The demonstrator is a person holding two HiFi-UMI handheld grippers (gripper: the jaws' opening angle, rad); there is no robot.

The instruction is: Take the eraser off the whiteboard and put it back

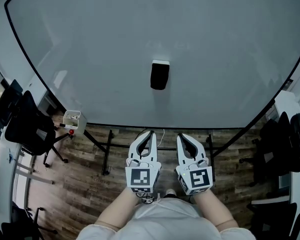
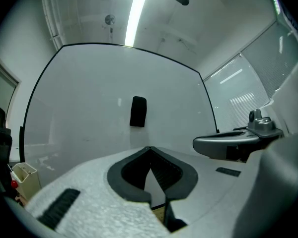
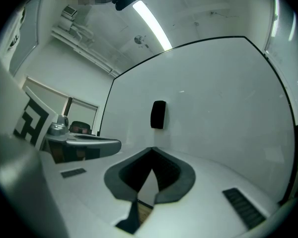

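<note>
Eraser (image 1: 160, 75) sat on the whiteboard (image 1: 90, 44), roughly mid-board and far from both grippers, touching neither. Its long axis ran up and down the board, with the pale edge at the top and the dark body below. Left gripper (image 2: 149, 148): jaws clenched tip to tip, nothing between them. Right gripper (image 3: 152, 148): the same, closed and empty. Both were held near the body, side by side and pointing at the board, the left one on the left.
</note>
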